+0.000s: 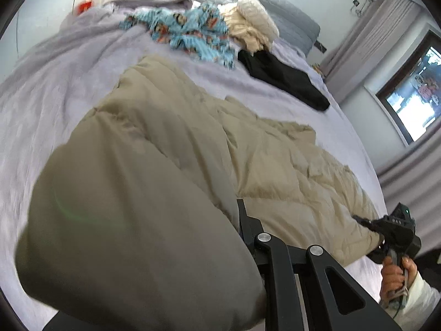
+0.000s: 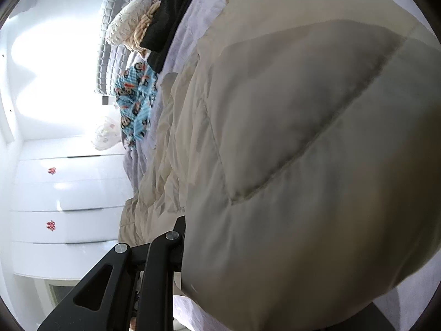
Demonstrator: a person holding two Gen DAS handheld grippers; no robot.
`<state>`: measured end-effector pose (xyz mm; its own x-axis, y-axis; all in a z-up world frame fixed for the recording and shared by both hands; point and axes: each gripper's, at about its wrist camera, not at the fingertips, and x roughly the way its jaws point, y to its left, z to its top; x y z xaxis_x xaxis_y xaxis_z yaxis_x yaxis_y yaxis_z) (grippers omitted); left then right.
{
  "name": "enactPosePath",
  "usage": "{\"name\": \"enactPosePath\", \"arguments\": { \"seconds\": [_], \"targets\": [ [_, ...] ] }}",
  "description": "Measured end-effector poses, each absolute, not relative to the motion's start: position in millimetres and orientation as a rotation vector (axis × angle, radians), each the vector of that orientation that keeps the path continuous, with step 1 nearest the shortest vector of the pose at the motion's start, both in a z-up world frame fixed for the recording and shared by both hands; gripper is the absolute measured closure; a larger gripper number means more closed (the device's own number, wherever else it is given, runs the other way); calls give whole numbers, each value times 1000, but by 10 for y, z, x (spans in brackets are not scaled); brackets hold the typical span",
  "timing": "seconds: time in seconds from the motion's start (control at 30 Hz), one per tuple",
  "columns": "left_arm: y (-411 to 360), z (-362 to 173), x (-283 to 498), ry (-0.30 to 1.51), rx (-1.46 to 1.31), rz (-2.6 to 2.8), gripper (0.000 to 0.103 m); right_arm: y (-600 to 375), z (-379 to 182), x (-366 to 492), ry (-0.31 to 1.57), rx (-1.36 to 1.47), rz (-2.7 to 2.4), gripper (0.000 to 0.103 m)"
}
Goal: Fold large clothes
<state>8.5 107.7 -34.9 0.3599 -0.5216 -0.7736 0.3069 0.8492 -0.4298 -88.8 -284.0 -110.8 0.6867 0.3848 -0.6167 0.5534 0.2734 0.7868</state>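
Observation:
A large beige quilted down jacket [image 1: 248,151] lies spread across the bed [image 1: 55,96]. My left gripper [image 1: 239,220] is shut on a puffy edge of the jacket, which bulges over its left finger and hides the tips. My right gripper [image 1: 363,222], seen at the lower right of the left wrist view, is shut on the jacket's hem near the bed edge. In the right wrist view the jacket [image 2: 303,151] fills most of the frame and covers my right gripper [image 2: 184,223], so only its left finger shows.
A blue patterned garment [image 1: 193,33], a cream knit item [image 1: 253,24] and a black garment [image 1: 286,77] lie at the far end of the bed by the grey headboard [image 1: 289,19]. A window [image 1: 413,88] is at right. White drawers [image 2: 63,198] stand beside the bed.

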Motion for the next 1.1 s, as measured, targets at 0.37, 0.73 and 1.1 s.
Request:
{"name": "enactPosePath", "arguments": {
  "seconds": [0.37, 0.73, 1.1],
  "targets": [
    [1504, -799, -1055, 1290, -281, -433, 83, -2498, -1235, -1977, 1016, 1388, -179, 80],
    [1619, -657, -1281, 1311, -182, -196, 56, -2515, -1328, -1919, 1079, 1416, -215, 70],
    [1872, -87, -1402, 1188, -44, 25, 56, -2585, -796, -2061, 1203, 1168, -335, 56]
  ]
}}
